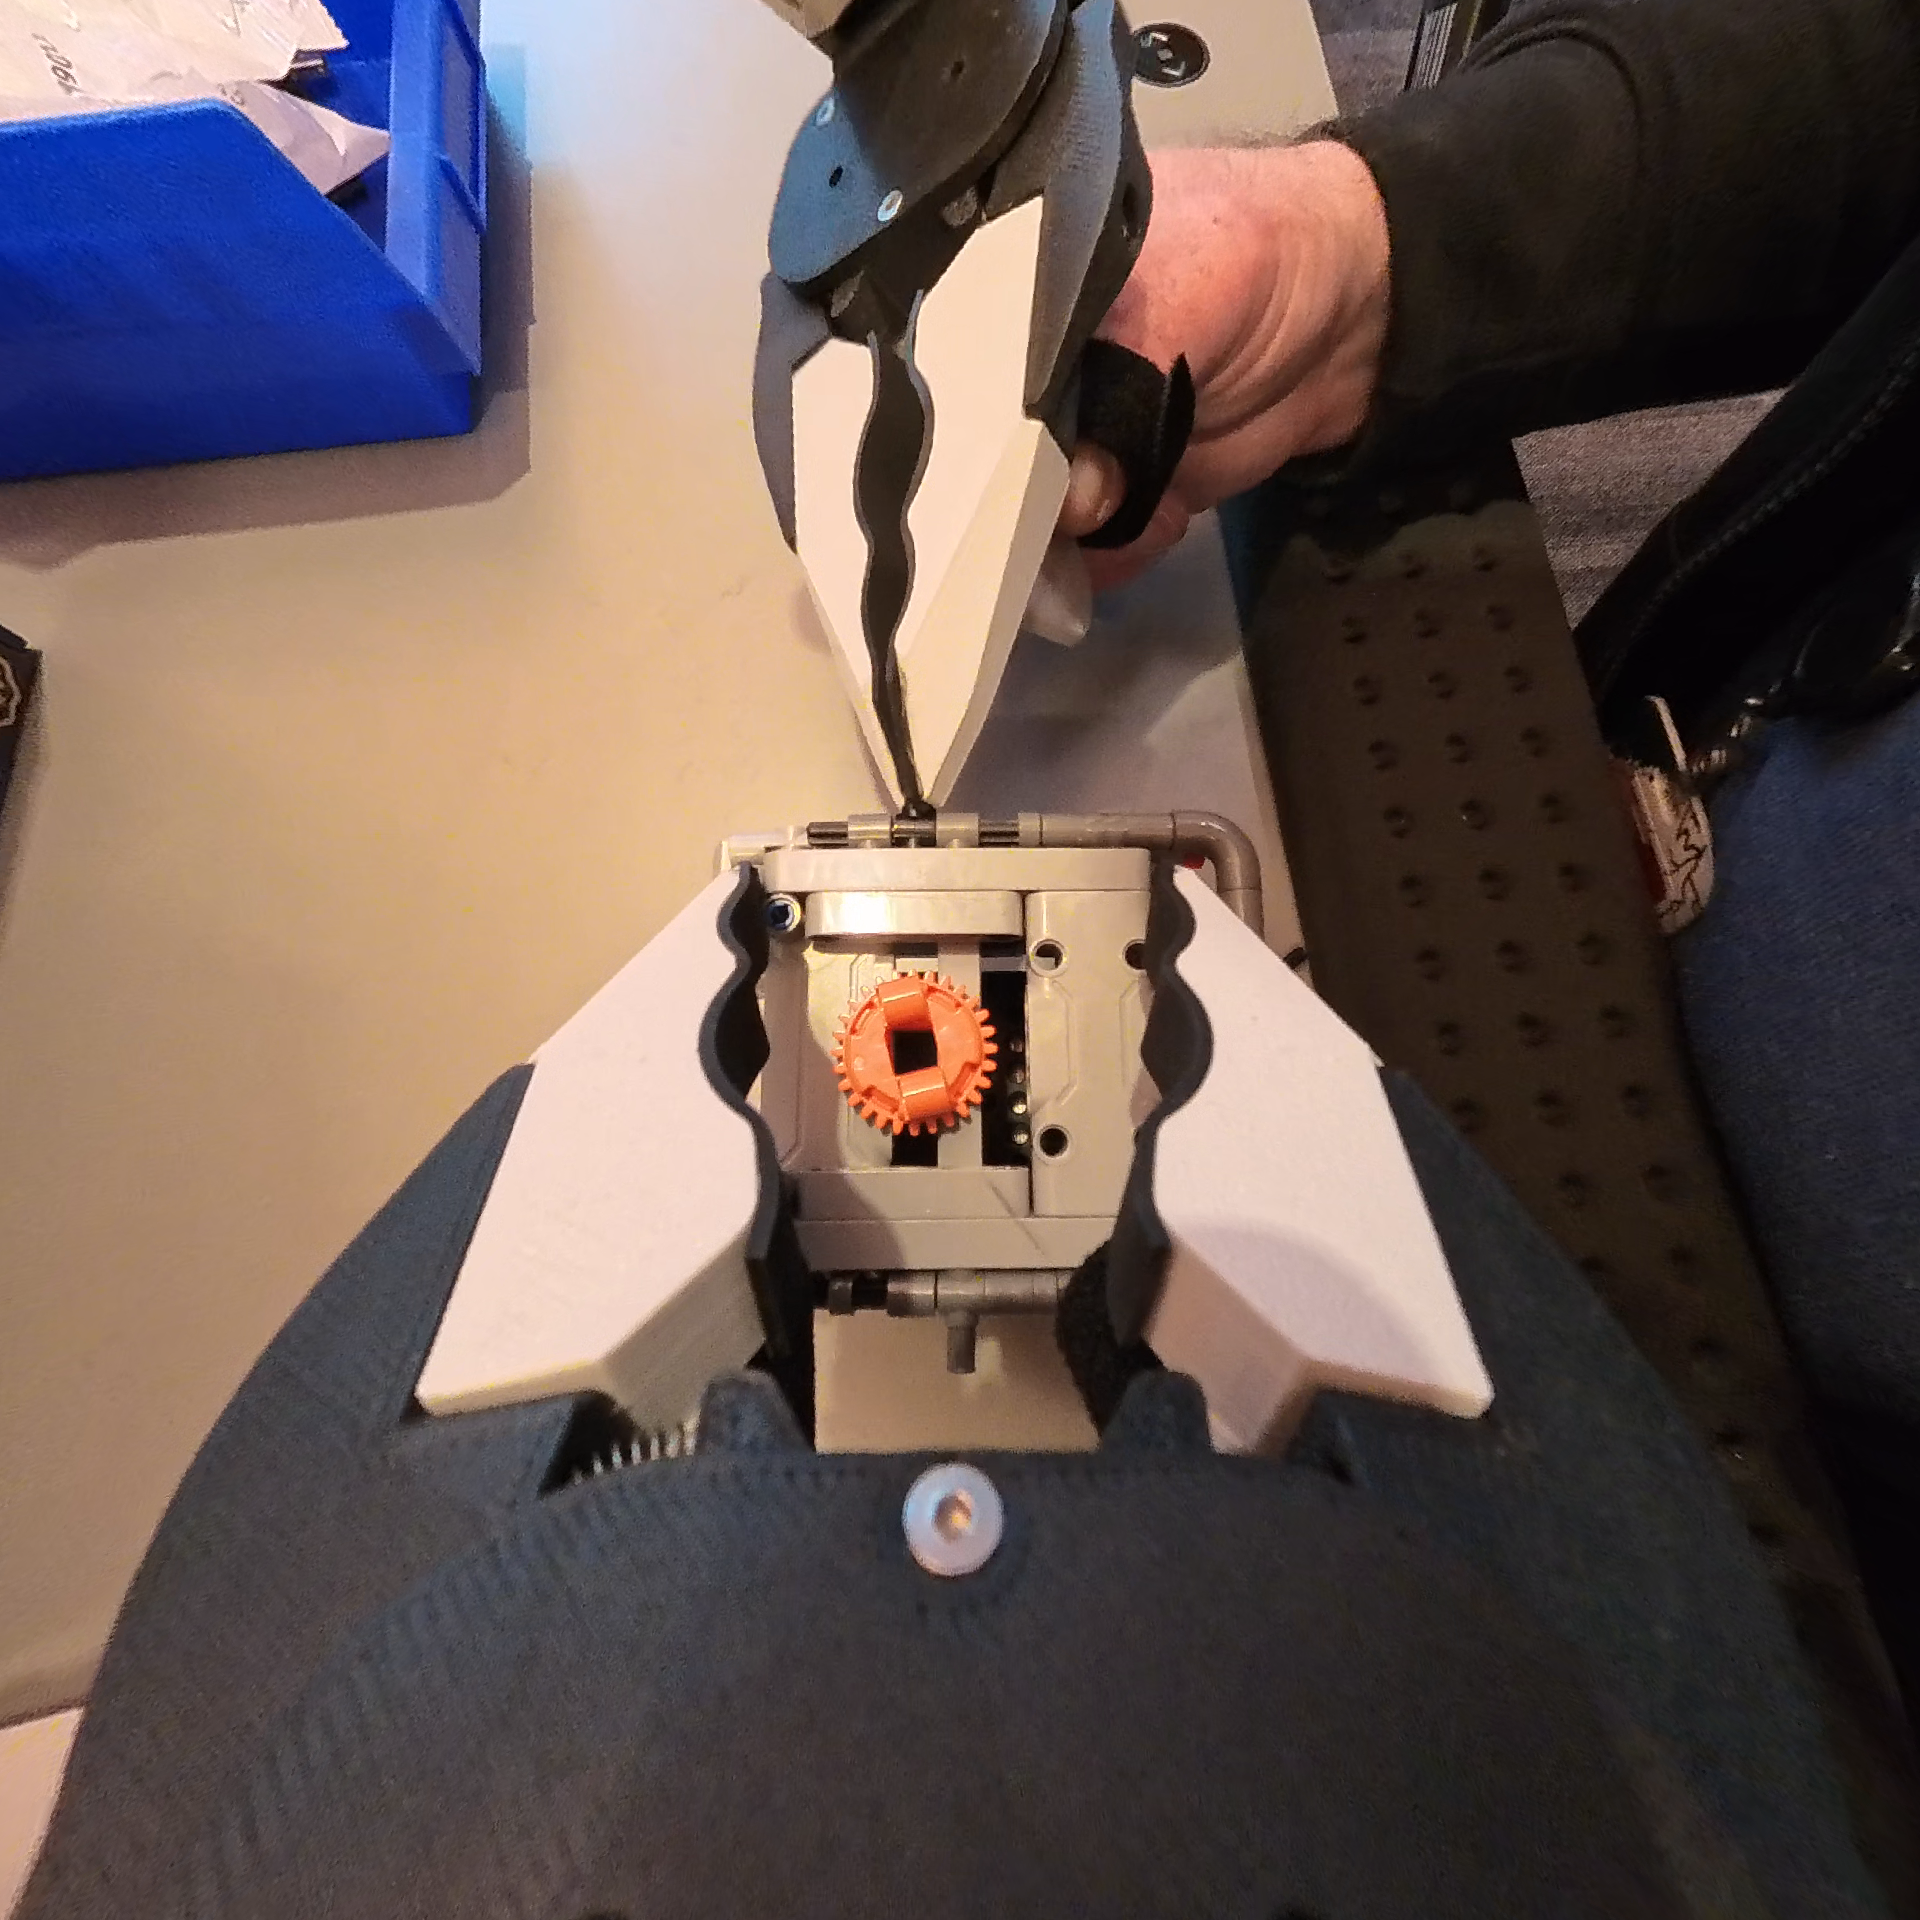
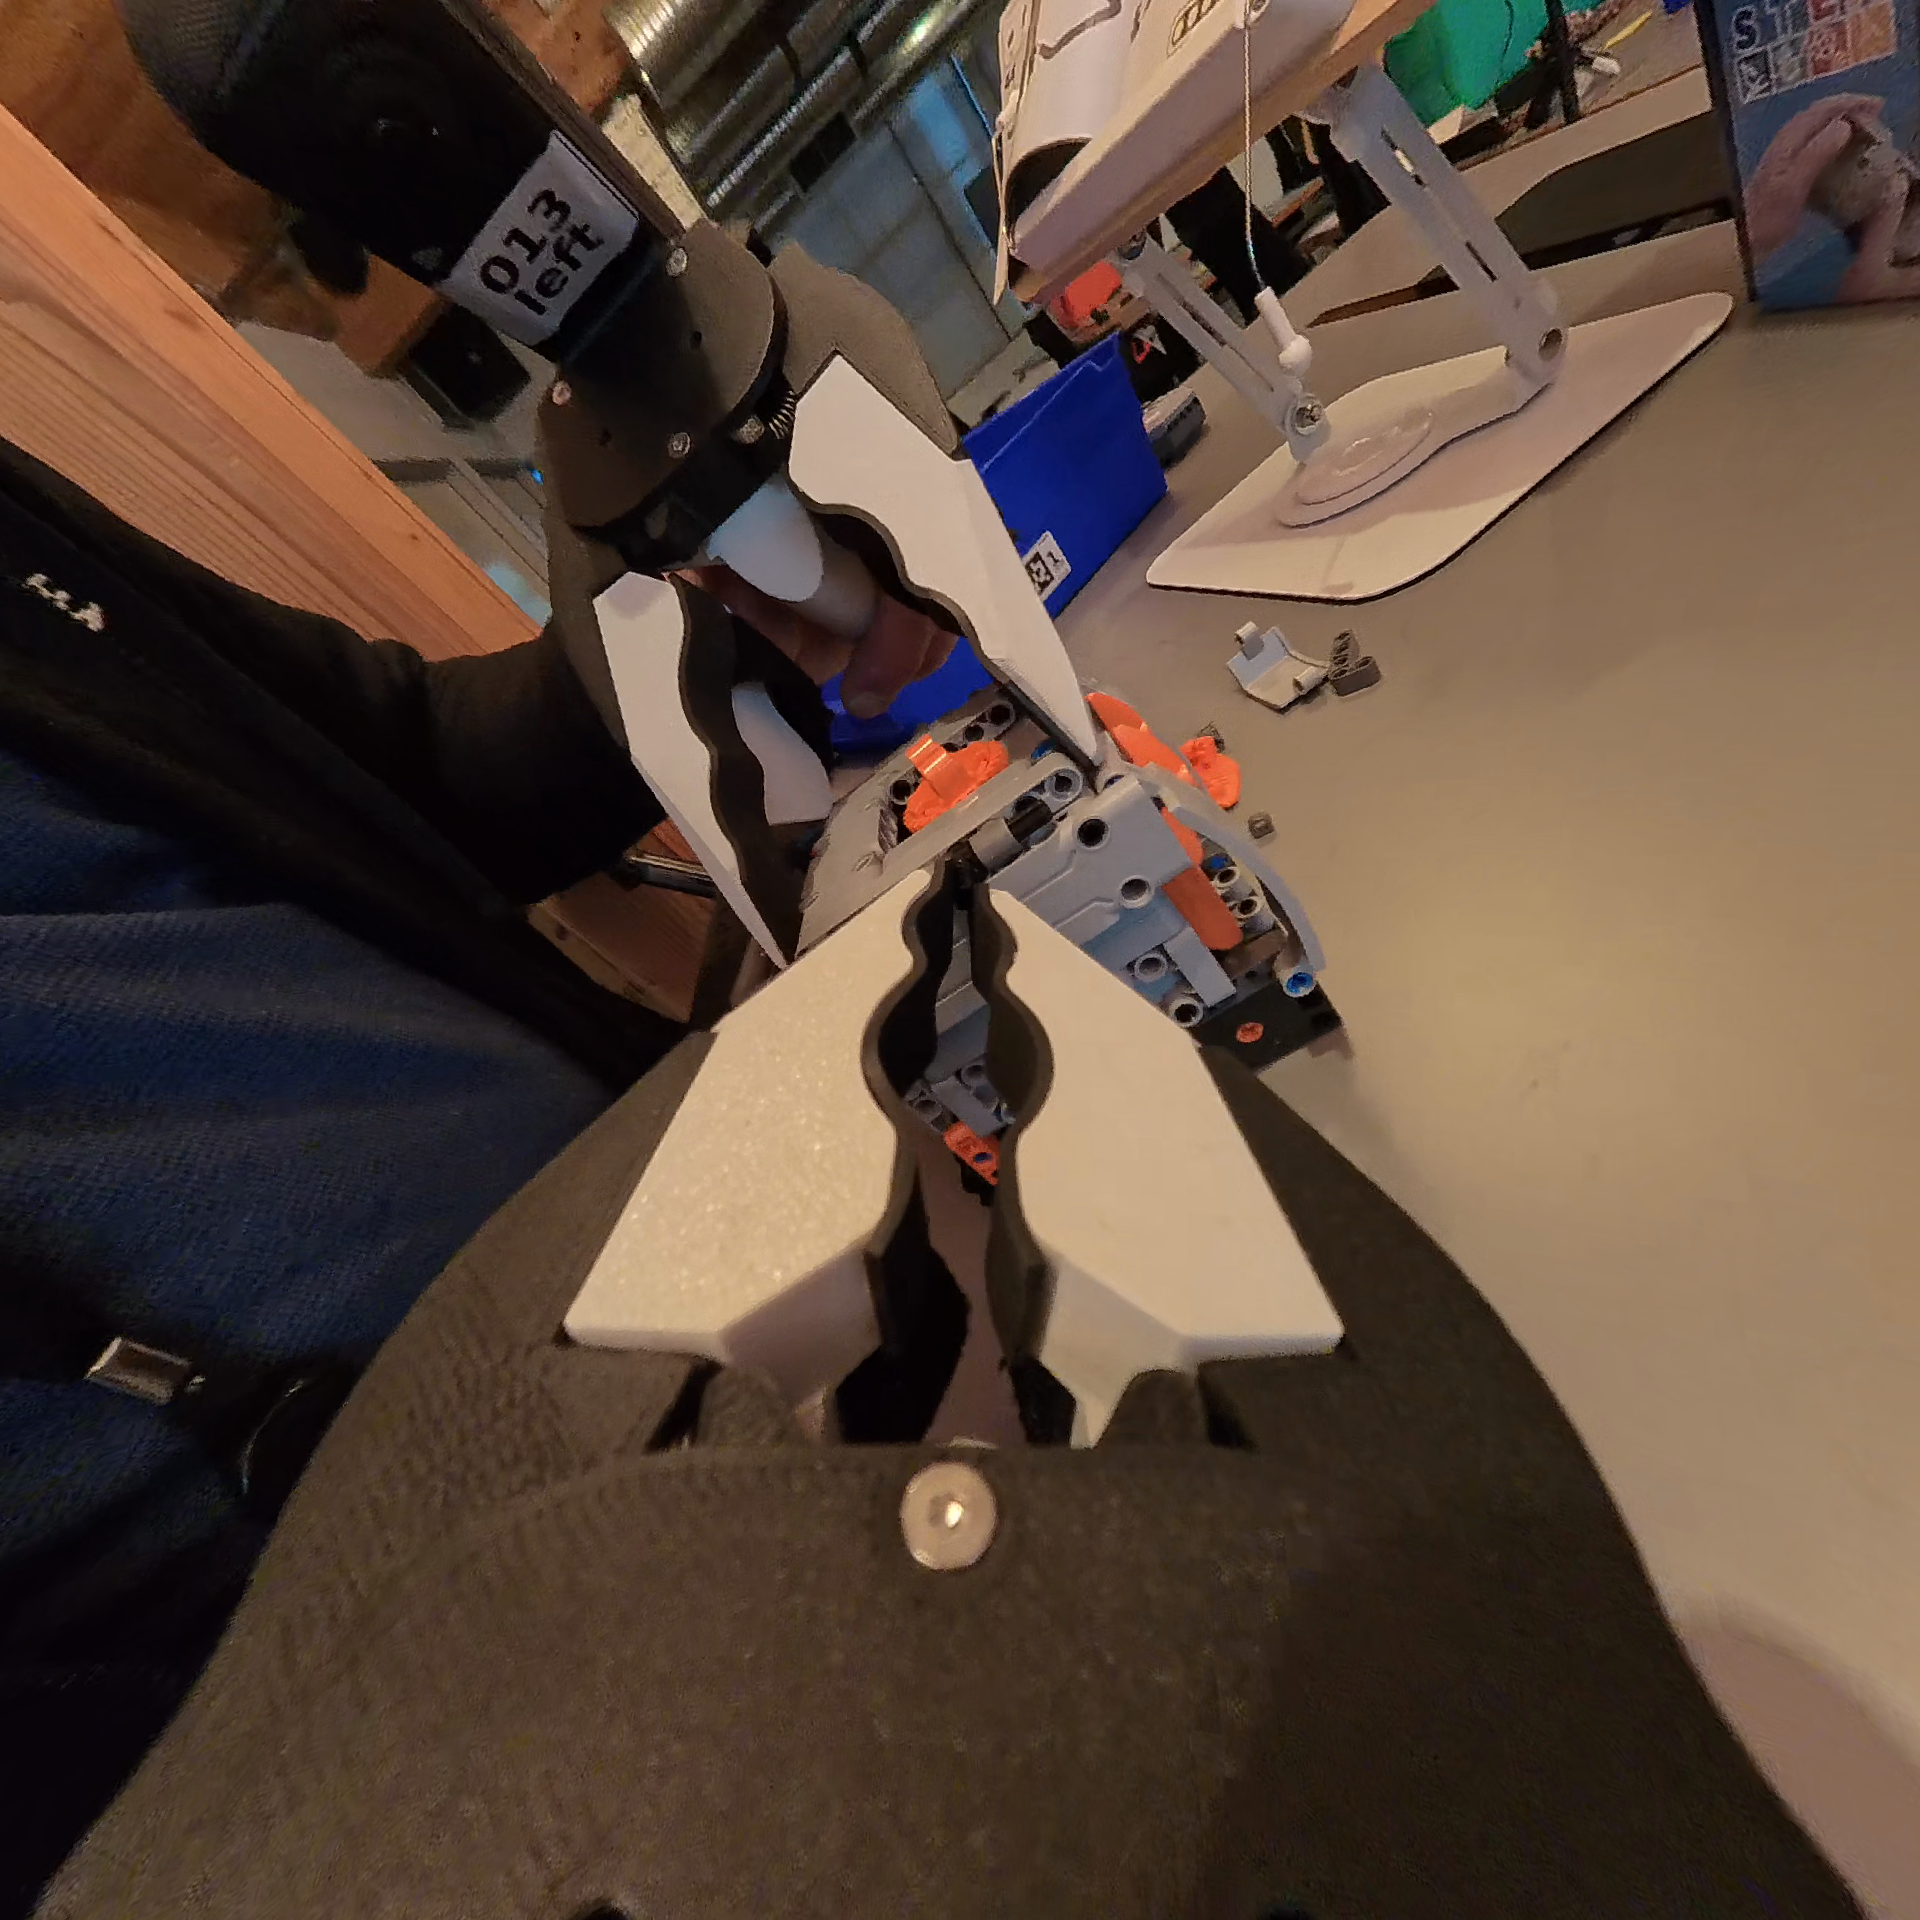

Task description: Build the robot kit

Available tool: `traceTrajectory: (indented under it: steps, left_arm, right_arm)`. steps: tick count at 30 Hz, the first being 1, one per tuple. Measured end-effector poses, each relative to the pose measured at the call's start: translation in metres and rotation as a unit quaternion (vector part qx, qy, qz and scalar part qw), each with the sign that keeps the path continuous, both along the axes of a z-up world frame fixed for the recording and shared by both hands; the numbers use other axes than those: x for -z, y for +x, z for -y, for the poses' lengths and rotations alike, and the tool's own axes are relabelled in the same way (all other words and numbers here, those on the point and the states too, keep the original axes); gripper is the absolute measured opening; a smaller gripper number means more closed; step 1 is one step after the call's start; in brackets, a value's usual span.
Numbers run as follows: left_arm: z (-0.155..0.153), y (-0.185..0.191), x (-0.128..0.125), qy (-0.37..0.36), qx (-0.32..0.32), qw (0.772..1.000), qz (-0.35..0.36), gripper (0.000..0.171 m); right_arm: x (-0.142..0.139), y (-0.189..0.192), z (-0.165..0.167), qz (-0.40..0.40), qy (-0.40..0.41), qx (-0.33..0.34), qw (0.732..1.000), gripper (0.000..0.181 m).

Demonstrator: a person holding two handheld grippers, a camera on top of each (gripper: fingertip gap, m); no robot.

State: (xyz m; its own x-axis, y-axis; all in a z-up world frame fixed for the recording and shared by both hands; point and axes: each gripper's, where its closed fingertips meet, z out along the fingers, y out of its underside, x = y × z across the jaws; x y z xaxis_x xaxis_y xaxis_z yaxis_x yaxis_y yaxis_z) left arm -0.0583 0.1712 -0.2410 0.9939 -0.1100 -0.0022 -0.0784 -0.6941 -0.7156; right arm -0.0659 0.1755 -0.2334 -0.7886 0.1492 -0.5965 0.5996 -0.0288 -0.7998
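Note:
My left gripper is shut on a grey brick assembly, gripping its two sides. An orange gear sits in the assembly's middle. My right gripper comes in from above, shut on a small black pin in the axle line along the assembly's far edge. In the right wrist view, my right gripper pinches that pin at the corner of the assembly. The left gripper's white fingers straddle the assembly from the upper left.
A blue bin holding papers stands on the beige table at far left, and shows in the right wrist view. Loose grey pieces, orange parts and a white stand lie beyond. A hand holds the right gripper. The tips of both grippers are at nearly the same place.

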Motion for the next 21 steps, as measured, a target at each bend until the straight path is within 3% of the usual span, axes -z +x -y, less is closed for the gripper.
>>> traceTrajectory:
  steps: [3,9,21]
  left_arm:
    - [-0.0016,0.0018,0.0003,-0.001,0.004,1.000,-0.001,0.073]
    - [-0.0022,0.0032,0.0012,-0.012,0.007,1.000,0.001,0.073]
    - [-0.0080,0.0078,0.0024,-0.023,0.018,1.000,-0.008,0.073]
  right_arm:
    - [0.0004,0.0020,-0.0019,0.005,-0.008,0.002,1.000,0.000]
    - [0.0010,0.0035,-0.0021,-0.056,0.048,0.019,0.997,0.000]
    - [0.0025,0.0067,-0.0044,-0.064,0.045,0.017,0.997,0.000]
